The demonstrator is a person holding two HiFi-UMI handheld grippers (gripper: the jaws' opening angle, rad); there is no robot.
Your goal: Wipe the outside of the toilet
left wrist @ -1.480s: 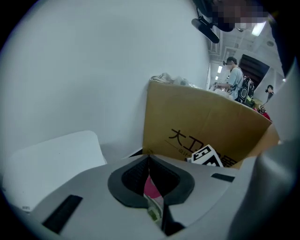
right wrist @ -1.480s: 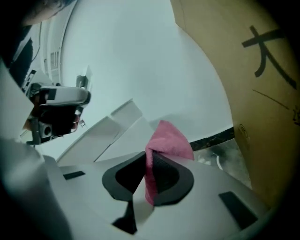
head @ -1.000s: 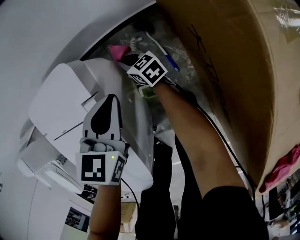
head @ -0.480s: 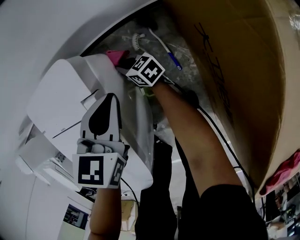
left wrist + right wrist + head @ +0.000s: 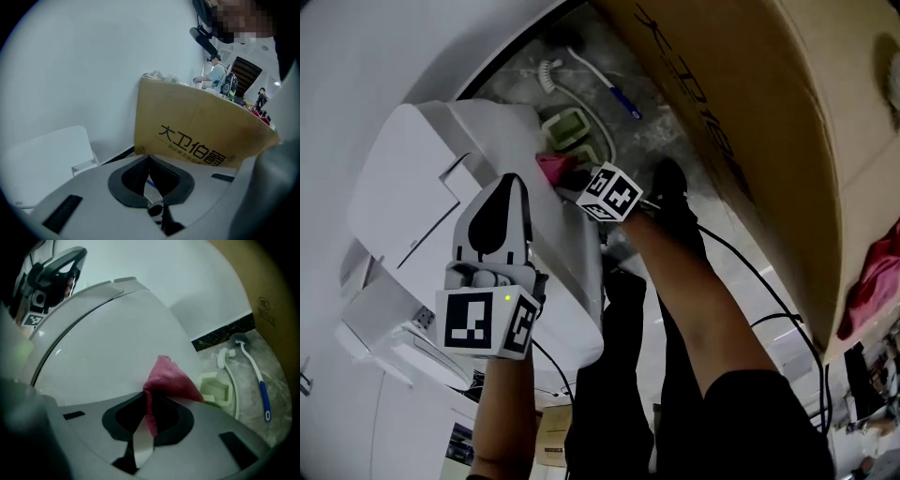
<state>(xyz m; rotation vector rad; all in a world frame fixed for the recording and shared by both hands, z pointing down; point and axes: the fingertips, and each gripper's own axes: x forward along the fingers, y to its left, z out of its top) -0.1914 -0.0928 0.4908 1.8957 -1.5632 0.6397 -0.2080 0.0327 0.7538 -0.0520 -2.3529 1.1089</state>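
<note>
While the right tongs [image 5: 146, 397] are pinching the floppy pink cloth [image 5: 171, 380] by a corner, it's bunching at 1 o'clock on the slick toilet [image 5: 108, 343]. Left tongs [image 5: 151, 161] are sitting closed, empty.

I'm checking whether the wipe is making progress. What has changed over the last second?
The right gripper, shut on the cloth, has dragged it along the toilet side toward the person, away from the brush. Nothing was taken hold of or let go. The left gripper stays shut and empty over the toilet.
</note>
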